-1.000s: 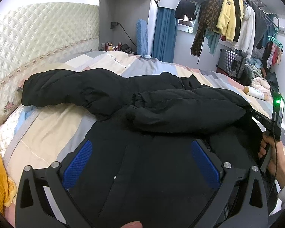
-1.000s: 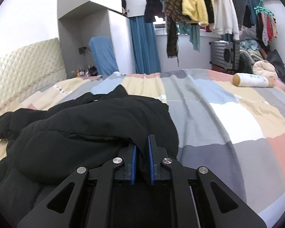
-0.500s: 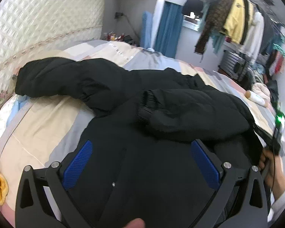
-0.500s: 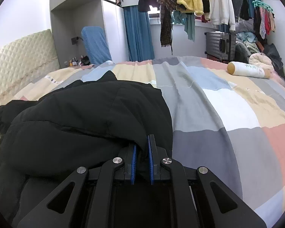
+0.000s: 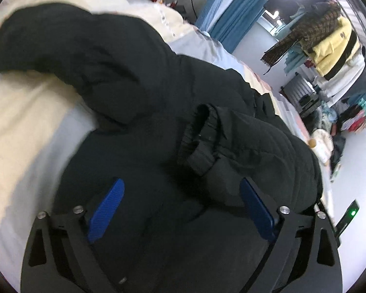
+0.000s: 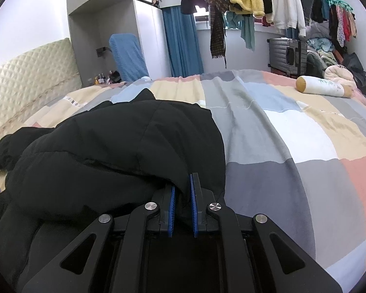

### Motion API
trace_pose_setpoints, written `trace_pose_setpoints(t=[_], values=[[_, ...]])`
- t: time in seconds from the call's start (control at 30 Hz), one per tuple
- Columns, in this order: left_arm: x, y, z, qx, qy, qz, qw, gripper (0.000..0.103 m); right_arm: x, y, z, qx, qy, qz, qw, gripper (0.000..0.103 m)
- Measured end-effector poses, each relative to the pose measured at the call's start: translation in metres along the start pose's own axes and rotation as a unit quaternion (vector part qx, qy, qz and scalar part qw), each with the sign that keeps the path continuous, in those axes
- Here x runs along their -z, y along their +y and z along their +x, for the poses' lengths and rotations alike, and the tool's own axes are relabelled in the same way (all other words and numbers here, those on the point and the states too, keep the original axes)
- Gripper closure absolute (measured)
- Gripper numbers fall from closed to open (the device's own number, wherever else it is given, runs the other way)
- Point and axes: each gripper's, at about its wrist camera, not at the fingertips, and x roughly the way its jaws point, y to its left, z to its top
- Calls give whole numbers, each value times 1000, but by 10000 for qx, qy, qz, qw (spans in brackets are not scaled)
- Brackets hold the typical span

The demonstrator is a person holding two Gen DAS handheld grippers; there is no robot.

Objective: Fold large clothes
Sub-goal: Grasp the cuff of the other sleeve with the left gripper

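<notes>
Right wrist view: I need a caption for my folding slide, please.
Right gripper shut on the edge of a black puffer jacket lying on a patchwork bedspread, clothes rack behind.

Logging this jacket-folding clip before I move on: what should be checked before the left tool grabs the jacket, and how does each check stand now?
1. Right tool pinching the black jacket: ok.
2. Left tool wide enough for padded fabric, jaws closing: ok.
3. Jacket fabric between its pads: ok; contact cannot tell.
4. One sleeve cuff folded onto the body: ok.
5. Other sleeve folded in: not ok, spread on the bed.
</notes>
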Motion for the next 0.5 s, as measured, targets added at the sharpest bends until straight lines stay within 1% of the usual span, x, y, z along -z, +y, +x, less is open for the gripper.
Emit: trace_pose_setpoints(t=[0.07, 0.1, 0.13, 0.17, 0.2, 0.23, 0.27, 0.3, 0.33, 0.37, 0.4, 0.5], values=[[-2, -5, 14, 167, 105, -10, 9998, 17, 0, 0, 0, -2, 0, 10, 10000, 95], [-3, -9, 21, 317, 193, -25, 9993, 19, 0, 1, 1, -3, 1, 12, 10000, 95], [-3, -13, 27, 408, 265, -19, 9988, 26, 0, 1, 1, 2, -7, 12, 10000, 95], [-3, -18, 33, 459, 336, 21, 9984, 39, 0, 1, 1, -2, 1, 11, 10000, 95], [-3, -22, 38, 444, 386, 58, 9982, 47, 0, 0, 0, -7, 1, 9, 10000, 95], [-5, -28, 41, 378, 400, 117, 9984, 67, 0, 1, 0, -8, -3, 14, 10000, 95], [-7, -33, 41, 326, 342, 195, 9987, 80, 0, 1, 0, -17, -10, 21, 10000, 95], [-10, -38, 38, 261, 230, 307, 9989, 81, 0, 1, 1, -22, -13, 27, 10000, 95], [-14, -41, 35, 198, 99, 397, 9990, 86, 0, 2, 1, -35, -11, 21, 10000, 95], [-19, -43, 30, 131, -62, 476, 9988, 88, 1, 3, 1, -64, -10, 6, 10000, 95], [-26, -44, 23, 82, -249, 512, 9983, 89, 1, 5, 2, -86, -1, -20, 10000, 95], [-39, -40, 23, -144, -440, 618, 9970, 90, 5, 16, 7, -118, 63, -204, 9997, 94]])
